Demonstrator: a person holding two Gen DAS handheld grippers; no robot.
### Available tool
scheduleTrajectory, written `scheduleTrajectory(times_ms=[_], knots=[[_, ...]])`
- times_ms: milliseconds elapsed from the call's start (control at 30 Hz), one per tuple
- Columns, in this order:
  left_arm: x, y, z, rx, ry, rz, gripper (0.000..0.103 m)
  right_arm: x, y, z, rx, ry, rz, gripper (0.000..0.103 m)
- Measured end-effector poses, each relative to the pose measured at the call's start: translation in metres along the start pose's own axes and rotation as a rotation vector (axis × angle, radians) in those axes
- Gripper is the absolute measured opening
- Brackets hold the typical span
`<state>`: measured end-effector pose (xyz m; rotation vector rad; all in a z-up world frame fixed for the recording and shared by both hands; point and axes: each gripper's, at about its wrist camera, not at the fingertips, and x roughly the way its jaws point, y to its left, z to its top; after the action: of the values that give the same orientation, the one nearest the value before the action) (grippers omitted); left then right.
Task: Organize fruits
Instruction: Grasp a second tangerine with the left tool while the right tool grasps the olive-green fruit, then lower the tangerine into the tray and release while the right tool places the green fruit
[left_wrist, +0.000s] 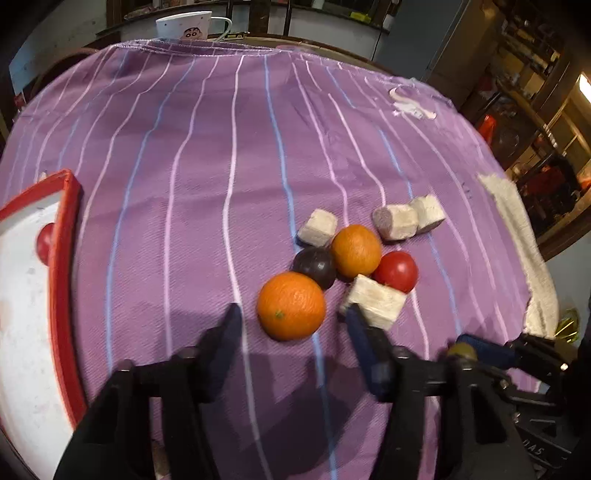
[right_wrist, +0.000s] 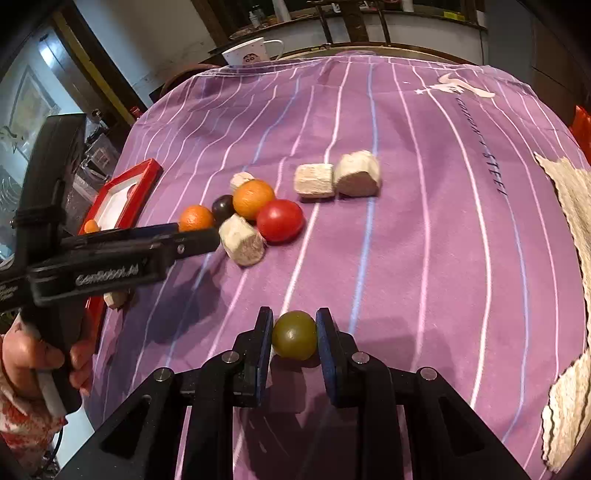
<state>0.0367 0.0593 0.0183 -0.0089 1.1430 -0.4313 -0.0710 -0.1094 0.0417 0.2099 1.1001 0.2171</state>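
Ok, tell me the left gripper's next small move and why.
Probably ease the left gripper forward and shut on the nearest orange. Its jaws stand open either side of that orange, which lies loose on the purple cloth, and the red-rimmed tray waits to the left. The right gripper already grips the green fruit.

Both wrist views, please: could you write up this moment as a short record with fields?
surface: purple striped cloth
left gripper: open, fingers either side of the near orange
right gripper: shut on the olive-green fruit
cluster: second orange, dark plum, red tomato
scattered: pale chunks
tray: red-rimmed tray at left, a red fruit inside
background: cartoon mug
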Motion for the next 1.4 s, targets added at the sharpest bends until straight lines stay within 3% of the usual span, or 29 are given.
scheduleTrajectory(times_ms=[267,533,767,1033,1233,1400], knots=[[-0.015,0.019,-0.012,-0.103,-0.022,-0.045,0.034,-0.004,0.005,-0.001,0.010,-0.001,-0.010,0.026],[-0.078,0.083,-0.034,-0.256,-0.125,-0.071,0.034,-0.003,0.055,0.005,-0.043,-0.016,0.007,0.026],[-0.126,0.170,-0.064,-0.390,-0.170,0.055,0.034,0.012,0.130,0.016,-0.135,-0.022,0.071,0.026],[-0.121,0.236,-0.076,-0.439,-0.097,0.169,0.034,0.038,0.225,0.045,-0.270,-0.043,0.139,0.026],[-0.101,0.256,-0.072,-0.423,-0.057,0.183,0.034,0.083,0.278,0.061,-0.344,-0.021,0.093,0.026],[-0.098,0.263,-0.062,-0.415,-0.067,0.174,0.035,0.112,0.288,0.062,-0.352,0.007,0.052,0.026]])
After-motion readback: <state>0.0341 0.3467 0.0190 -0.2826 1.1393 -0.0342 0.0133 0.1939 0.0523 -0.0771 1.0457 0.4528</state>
